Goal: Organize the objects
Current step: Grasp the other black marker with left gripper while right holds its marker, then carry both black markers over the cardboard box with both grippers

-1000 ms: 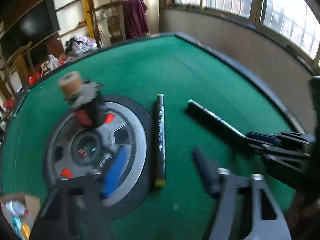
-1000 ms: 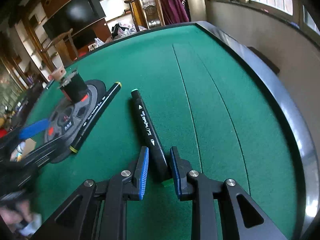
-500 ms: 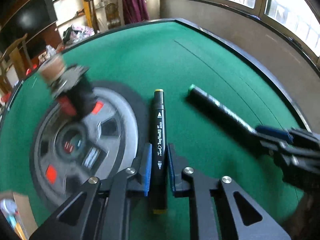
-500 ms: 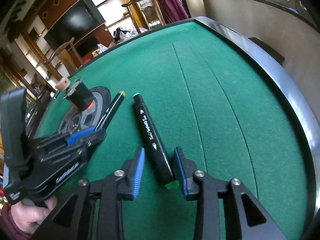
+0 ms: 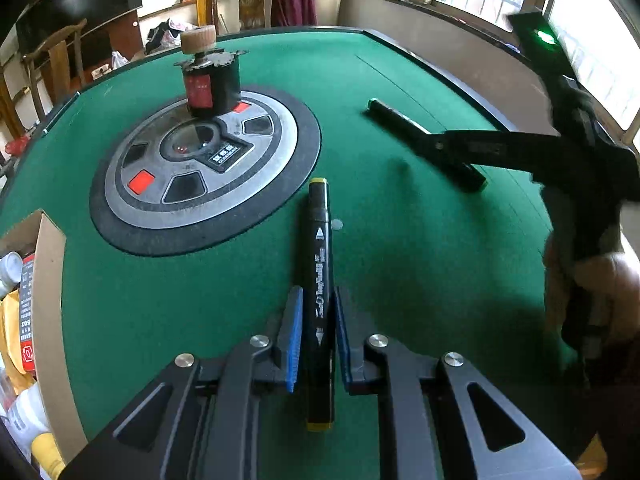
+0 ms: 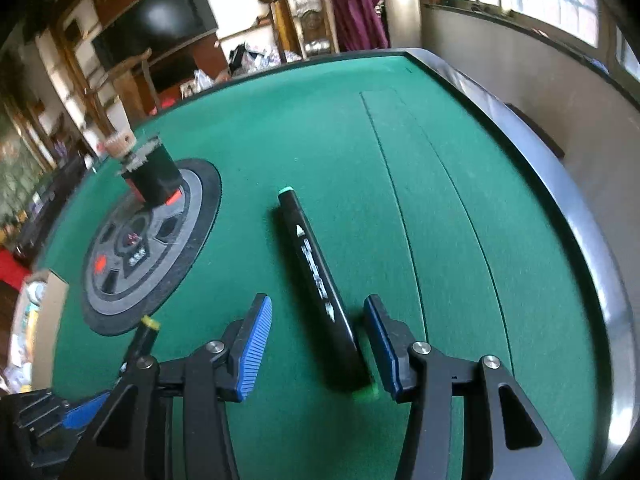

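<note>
Though illegibly lettered, yellow-capped marker (image 5: 318, 280) pinched in left hand-held gripper (image 5: 316, 332); right hand-held gripper (image 6: 318, 344) opening around green-capped marker (image 6: 316, 276).

A: From my left wrist feed, the cardboard box (image 5: 48, 280) is running off the left edge, and its contents are blurring together.

B: On my right feed, the yellow-capped marker (image 6: 146, 334) is hiding behind the left gripper (image 6: 80, 420), and the green-capped marker (image 6: 316, 276) is smearing near the blue fingers (image 6: 252, 354).
</note>
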Available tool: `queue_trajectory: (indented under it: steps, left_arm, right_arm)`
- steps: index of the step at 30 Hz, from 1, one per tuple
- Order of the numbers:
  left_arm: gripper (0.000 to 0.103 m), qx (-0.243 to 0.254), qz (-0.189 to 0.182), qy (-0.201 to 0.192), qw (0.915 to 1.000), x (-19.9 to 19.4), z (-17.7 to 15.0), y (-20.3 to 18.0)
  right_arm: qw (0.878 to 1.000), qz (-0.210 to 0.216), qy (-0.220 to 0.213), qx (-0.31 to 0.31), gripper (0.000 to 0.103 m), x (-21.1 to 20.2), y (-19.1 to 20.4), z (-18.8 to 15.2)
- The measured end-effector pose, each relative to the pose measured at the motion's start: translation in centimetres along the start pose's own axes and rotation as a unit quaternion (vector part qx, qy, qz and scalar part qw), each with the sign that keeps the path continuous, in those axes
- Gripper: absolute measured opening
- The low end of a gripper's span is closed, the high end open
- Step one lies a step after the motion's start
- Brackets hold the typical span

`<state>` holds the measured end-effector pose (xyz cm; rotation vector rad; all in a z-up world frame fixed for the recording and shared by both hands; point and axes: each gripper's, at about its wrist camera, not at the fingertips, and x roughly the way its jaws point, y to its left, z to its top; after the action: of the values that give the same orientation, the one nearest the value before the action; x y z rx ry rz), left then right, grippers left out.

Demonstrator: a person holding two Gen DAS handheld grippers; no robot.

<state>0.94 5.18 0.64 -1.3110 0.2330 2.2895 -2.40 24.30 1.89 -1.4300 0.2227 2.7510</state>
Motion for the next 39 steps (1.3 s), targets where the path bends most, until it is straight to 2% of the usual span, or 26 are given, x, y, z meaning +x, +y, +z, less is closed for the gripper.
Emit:
queue_trajectory:
  steps: [3, 4, 5, 6, 7, 8, 9, 10, 12, 16, 21, 29, 34, 39]
  left_arm:
    - [0.039, 0.020, 0.004, -0.016, 0.9997, 0.3, 0.1, -1.0]
    - [0.049, 0.028, 0.007, -0.022, 0.9993, 0.4, 0.0, -1.5]
    - [0.056, 0.036, 0.012, -0.027, 0.9989, 0.5, -0.1, -2.0]
    - [0.058, 0.045, 0.019, -0.030, 0.9984, 0.7, -0.3, -2.5]
    - [0.058, 0.046, 0.017, -0.036, 0.9982, 0.7, -0.3, -2.7]
    - [0.050, 0.044, 0.016, -0.039, 0.9981, 0.6, -0.3, -2.6]
    - [0.038, 0.043, 0.016, -0.042, 0.9981, 0.5, -0.3, -2.5]
    - [0.014, 0.040, 0.012, -0.043, 0.9982, 0.3, -0.3, -2.2]
    - [0.014, 0.015, -0.023, -0.034, 0.9991, 0.0, -0.4, -1.0]
    - [0.014, -0.006, -0.033, -0.046, 0.9984, -1.5, -1.1, 0.0]
    - [0.014, -0.020, -0.040, -0.072, 0.9964, -4.6, -2.2, 0.5]
    - [0.014, -0.062, -0.068, -0.121, 0.9884, -11.2, -5.6, 2.6]
    - [0.014, -0.109, -0.043, -0.160, 0.9802, -16.6, -8.4, 7.9]
    - [0.014, -0.166, 0.026, -0.186, 0.9681, -21.1, -12.3, 15.1]
  right_arm:
    - [0.999, -0.022, 0.012, -0.023, 0.052, 1.0, 0.7, 1.2]
    - [0.999, -0.029, 0.016, -0.032, 0.051, 1.3, 1.1, 1.5]
    - [0.998, -0.035, 0.017, -0.039, 0.048, 1.4, 1.4, 1.5]
    - [0.998, -0.043, 0.016, -0.046, 0.044, 1.4, 1.6, 1.5]
    - [0.998, -0.041, 0.014, -0.047, 0.034, 1.3, 1.7, 1.3]
    - [0.998, -0.038, 0.013, -0.043, 0.025, 1.1, 1.7, 1.2]
    - [0.999, -0.034, 0.014, -0.037, 0.020, 1.0, 1.5, 1.1]
    - [0.999, -0.027, 0.015, -0.029, 0.016, 0.8, 1.3, 0.9]
    - [1.000, -0.018, 0.015, -0.015, 0.016, 0.2, 0.9, 0.3]
    - [1.000, 0.010, 0.008, 0.017, 0.016, -1.2, 0.1, -1.0]
    - [0.995, 0.084, -0.005, 0.058, 0.016, -4.2, 0.0, -2.5]
    - [0.985, 0.169, -0.023, 0.036, 0.016, -9.7, 4.7, -4.1]
    - [0.977, 0.209, -0.025, -0.005, 0.016, -12.0, 10.3, -4.8]
    - [0.967, 0.252, -0.005, -0.038, 0.016, -12.1, 17.1, -5.6]
